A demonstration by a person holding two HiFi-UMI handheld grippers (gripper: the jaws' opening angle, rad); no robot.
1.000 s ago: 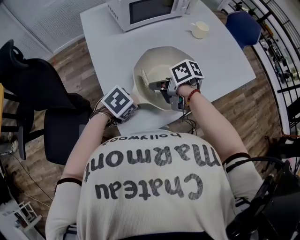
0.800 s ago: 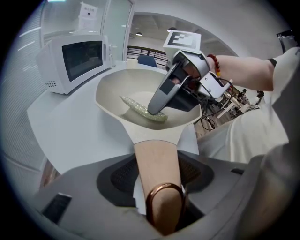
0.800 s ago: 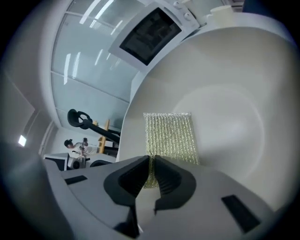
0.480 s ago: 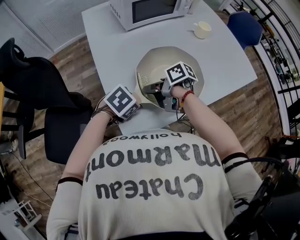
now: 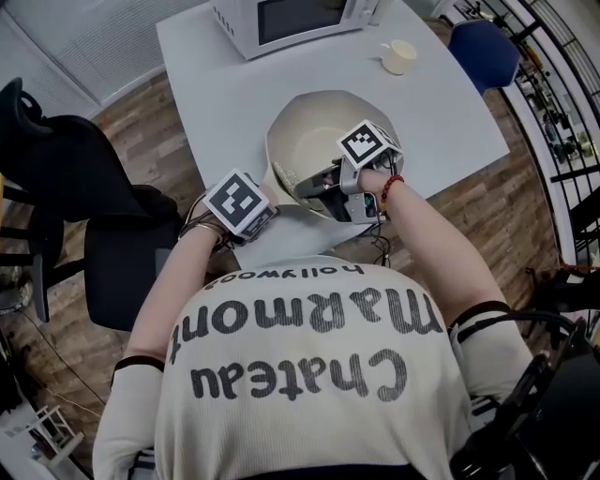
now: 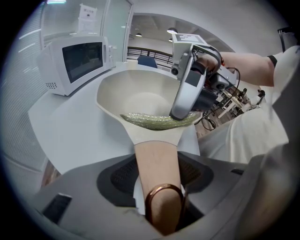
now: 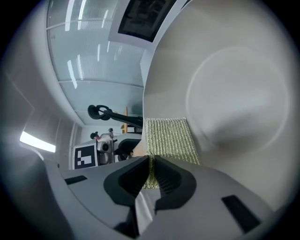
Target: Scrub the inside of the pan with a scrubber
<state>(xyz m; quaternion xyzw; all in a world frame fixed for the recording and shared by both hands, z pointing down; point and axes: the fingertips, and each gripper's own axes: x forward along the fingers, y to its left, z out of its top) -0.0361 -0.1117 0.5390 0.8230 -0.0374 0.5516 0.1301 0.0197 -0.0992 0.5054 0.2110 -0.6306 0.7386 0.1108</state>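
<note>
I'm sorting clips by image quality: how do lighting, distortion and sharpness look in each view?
Head view: even, muted light, mild edge bending. Left gripper view: fisheye, dark corners, pan handle sharp. Right gripper view: same vignette, scrubber crisp, pan wall pale.

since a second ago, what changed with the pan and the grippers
The right gripper, shut on the scrubber, slid sideways along the near wall of the pan, toward the handle and back. Nothing was taken or let go. The left gripper stays clamped on the handle; microwave and cup unchanged.
</note>
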